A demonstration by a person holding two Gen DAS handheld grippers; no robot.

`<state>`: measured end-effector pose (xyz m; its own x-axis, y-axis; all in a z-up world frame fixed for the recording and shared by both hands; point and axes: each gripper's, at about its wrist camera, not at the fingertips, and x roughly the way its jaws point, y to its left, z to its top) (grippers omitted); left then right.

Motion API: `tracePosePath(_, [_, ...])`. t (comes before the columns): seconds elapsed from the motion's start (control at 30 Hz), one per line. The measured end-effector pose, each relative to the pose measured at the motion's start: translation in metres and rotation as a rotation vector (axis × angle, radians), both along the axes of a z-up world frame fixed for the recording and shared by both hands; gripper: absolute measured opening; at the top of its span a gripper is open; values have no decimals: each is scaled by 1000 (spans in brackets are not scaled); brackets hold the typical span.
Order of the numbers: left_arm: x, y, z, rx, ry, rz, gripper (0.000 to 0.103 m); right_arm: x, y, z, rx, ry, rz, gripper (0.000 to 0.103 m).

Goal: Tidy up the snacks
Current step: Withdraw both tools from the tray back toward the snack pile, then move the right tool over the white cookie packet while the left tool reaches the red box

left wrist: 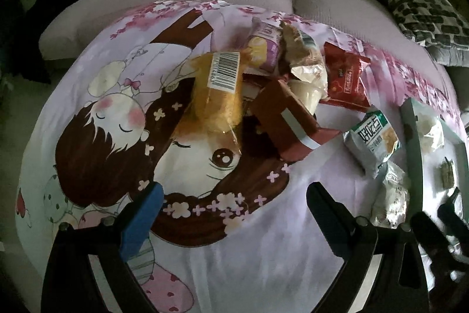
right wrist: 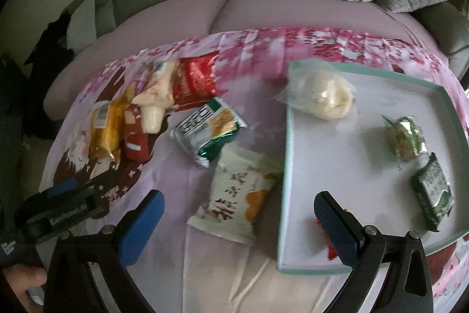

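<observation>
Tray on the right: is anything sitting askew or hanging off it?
Yes. The clear-wrapped pale bun at the far-left corner of the tray overhangs the rim, its wrapper spilling onto the cloth. The two green packets lie fully inside.

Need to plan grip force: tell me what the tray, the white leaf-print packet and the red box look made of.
Tray: looks like rigid plastic or coated board, matte white with a teal rim; hard to tell which.
White leaf-print packet: thin plastic film, matte, with a serrated sealed edge.
Red box: likely cardboard, with flat faces and sharp folded corners.
</observation>
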<state>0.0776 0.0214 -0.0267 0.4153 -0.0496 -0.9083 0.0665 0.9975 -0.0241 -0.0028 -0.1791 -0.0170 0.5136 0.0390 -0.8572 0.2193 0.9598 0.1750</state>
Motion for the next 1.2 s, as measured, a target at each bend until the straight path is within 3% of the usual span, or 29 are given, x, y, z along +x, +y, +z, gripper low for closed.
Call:
tracePosePath(0.1, [2, 4, 0, -11, 3, 8, 98, 1, 5, -1, 6, -4, 9, 102])
tracePosePath(0.17, [3, 7, -2, -17, 9, 19, 98, 2, 9, -1, 6, -8, 22, 94])
tracePosePath(0.47, [7, 16, -5, -40, 26, 50, 98, 10, 19, -14, 16, 31, 46, 74])
tracePosePath(1.2, [12, 38, -7, -93, 30, 115, 98, 17, 25, -30, -49, 98, 33, 73])
